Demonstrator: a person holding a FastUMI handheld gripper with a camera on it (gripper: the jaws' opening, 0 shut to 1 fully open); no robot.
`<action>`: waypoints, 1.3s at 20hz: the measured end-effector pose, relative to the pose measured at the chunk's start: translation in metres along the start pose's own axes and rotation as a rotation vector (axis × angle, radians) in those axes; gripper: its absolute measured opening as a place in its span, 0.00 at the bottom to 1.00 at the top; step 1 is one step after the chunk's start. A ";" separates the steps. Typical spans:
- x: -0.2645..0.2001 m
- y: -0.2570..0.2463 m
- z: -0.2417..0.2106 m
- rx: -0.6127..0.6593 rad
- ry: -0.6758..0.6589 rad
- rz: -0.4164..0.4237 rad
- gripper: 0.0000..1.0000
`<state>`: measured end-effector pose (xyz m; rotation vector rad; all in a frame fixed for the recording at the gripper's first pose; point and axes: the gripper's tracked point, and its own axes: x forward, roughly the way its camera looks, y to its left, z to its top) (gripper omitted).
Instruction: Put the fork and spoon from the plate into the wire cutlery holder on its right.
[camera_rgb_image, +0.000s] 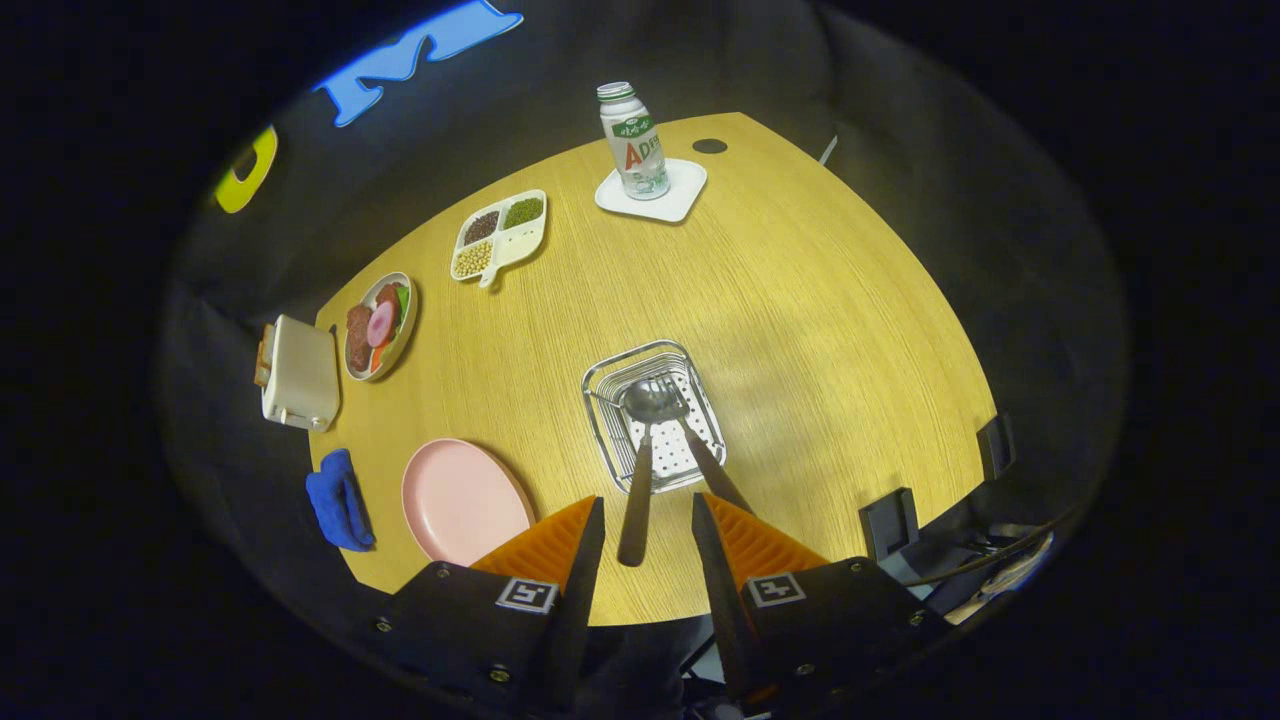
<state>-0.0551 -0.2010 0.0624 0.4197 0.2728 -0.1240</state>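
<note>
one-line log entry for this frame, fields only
stage: release | fingers: open, apart from spoon handle | spoon: in wire holder | fork: in holder | plate: bare

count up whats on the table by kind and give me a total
Dishes: 3 (pink plate, food plate, divided tray)
Cutlery: 2 (spoon, fork), both in the wire holder
Wire holders: 1
Bottles: 1
Coasters: 1
Toasters: 1
Blue cloths: 1
Total: 10
The gripper is open, the spoon handle between its fingers.
</note>
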 end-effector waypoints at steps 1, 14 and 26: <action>-0.004 -0.001 0.000 0.006 -0.009 0.006 0.54; -0.067 0.003 0.039 -0.079 -0.375 0.042 0.54; -0.228 0.049 0.075 -0.300 -1.088 -0.049 0.54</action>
